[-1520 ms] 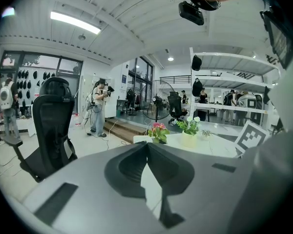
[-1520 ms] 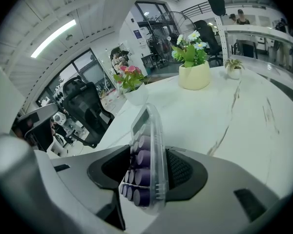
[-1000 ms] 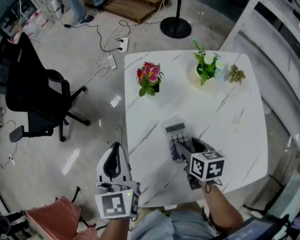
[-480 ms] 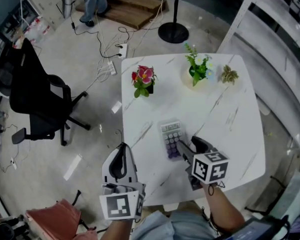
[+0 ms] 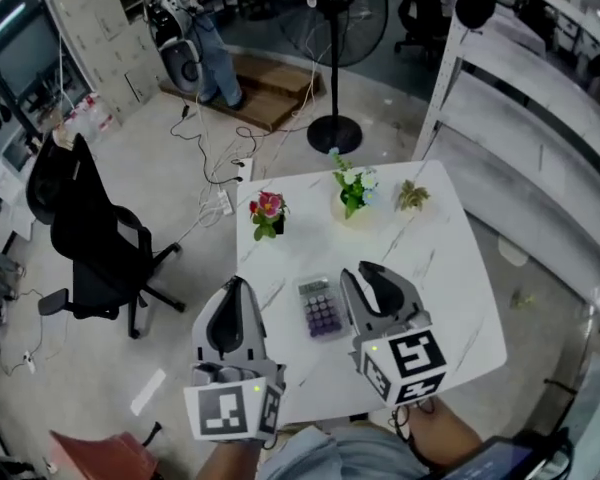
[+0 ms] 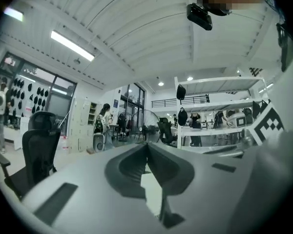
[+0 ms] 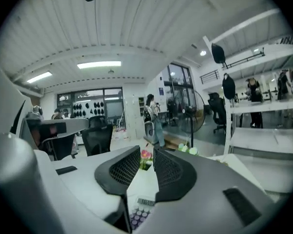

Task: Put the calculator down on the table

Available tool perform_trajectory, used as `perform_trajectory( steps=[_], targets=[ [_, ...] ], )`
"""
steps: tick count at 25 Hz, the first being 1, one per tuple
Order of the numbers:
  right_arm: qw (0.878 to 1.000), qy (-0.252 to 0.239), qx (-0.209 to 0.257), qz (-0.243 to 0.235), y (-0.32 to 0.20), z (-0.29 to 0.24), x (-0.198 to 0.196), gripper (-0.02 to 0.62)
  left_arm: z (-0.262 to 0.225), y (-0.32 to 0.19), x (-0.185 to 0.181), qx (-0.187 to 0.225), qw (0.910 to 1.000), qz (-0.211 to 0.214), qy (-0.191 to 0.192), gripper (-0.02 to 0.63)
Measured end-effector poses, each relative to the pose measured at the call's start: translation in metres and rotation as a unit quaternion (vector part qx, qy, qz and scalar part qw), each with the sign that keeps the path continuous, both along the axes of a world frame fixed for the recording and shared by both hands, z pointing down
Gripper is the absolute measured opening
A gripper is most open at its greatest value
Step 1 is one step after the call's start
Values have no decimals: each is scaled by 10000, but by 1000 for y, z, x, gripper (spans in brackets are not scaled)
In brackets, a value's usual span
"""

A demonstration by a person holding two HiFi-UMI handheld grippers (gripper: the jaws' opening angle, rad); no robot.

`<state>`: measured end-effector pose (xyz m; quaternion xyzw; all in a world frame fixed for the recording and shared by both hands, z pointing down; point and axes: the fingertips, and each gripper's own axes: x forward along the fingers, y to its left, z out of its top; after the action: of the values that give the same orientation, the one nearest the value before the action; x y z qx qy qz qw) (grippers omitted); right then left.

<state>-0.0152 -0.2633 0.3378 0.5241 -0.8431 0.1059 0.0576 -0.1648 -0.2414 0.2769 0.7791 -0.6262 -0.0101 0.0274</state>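
Note:
The grey calculator with purple keys lies flat on the white marble table, near its front left part. My right gripper hangs just to the right of it and higher, not touching it. Its jaws are closing, with a narrow gap and nothing between them. In the right gripper view the calculator shows low down, below the right gripper. My left gripper hovers off the table's left edge, left of the calculator. In the left gripper view the left gripper has its tips together and holds nothing.
On the table's far side stand a pink flower pot, a green plant and a small dried plant. A black office chair is on the left, a fan stand behind the table, a white rack on the right.
Both grippers have risen. The right gripper came up off the calculator, which stays flat on the table, and its jaws have narrowed. The head view now takes in more of the room.

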Motion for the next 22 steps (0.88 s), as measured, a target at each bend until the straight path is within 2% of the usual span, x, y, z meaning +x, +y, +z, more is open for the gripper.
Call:
perform_trajectory(
  steps=[3, 6, 8, 16, 22],
  targets=[
    [9984, 56, 568, 61, 7, -41, 7, 54, -33, 5, 10, 403, 9991, -11, -137, 8],
    [9959, 112, 892, 56, 22, -64, 15, 16, -50, 16, 21, 522, 9985, 4, -156, 8],
    [9944, 109, 1053, 35, 27, -74, 19, 15, -59, 19, 28, 608, 9980, 53, -163, 8],
    [9889, 124, 1477, -34, 42, -94, 27, 12, -75, 32, 41, 830, 9964, 104, -164, 8],
    [9882, 57, 1531, -56, 47, -97, 31, 12, -72, 37, 48, 821, 9963, 145, -207, 8]
  ],
)
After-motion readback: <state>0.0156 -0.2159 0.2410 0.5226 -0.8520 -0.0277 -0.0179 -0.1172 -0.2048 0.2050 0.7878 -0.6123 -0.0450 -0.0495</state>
